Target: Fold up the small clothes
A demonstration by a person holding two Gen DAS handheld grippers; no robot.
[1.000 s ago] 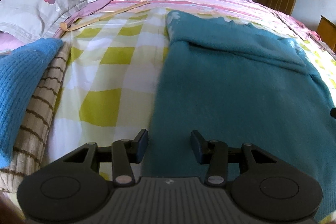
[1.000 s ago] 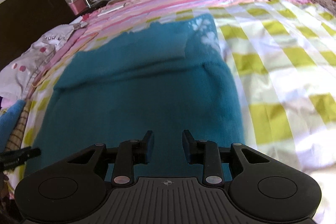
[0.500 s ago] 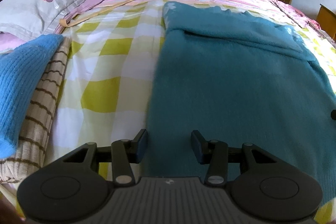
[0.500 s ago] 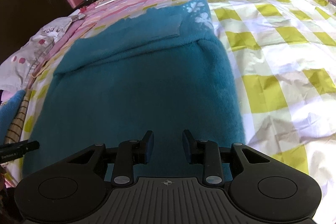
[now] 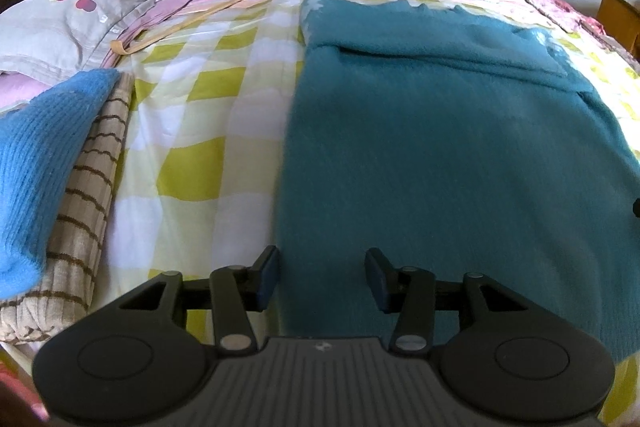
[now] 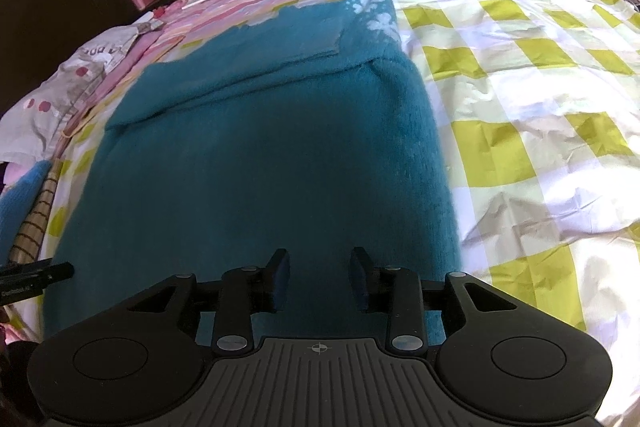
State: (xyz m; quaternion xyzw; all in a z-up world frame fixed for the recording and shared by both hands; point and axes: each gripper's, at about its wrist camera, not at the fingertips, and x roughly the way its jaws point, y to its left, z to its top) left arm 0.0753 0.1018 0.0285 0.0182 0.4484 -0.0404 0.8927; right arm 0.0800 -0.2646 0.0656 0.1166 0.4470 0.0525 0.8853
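A teal sweater (image 5: 448, 147) (image 6: 260, 155) is seen spread flat on the bed (image 5: 200, 131) (image 6: 540, 115), over the yellow and white checked sheet, with a folded part across its far end. The left claw (image 5: 322, 275) is held wide apart at the near left edge of the sweater and nothing is gripped. The right claw (image 6: 320, 277) is also parted, above the near right part, and is empty. A blue knit (image 5: 36, 155) is laid on a striped garment (image 5: 80, 219) at the left.

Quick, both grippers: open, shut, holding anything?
Left gripper: open, holding nothing, over the teal sweater.
Right gripper: open, holding nothing.
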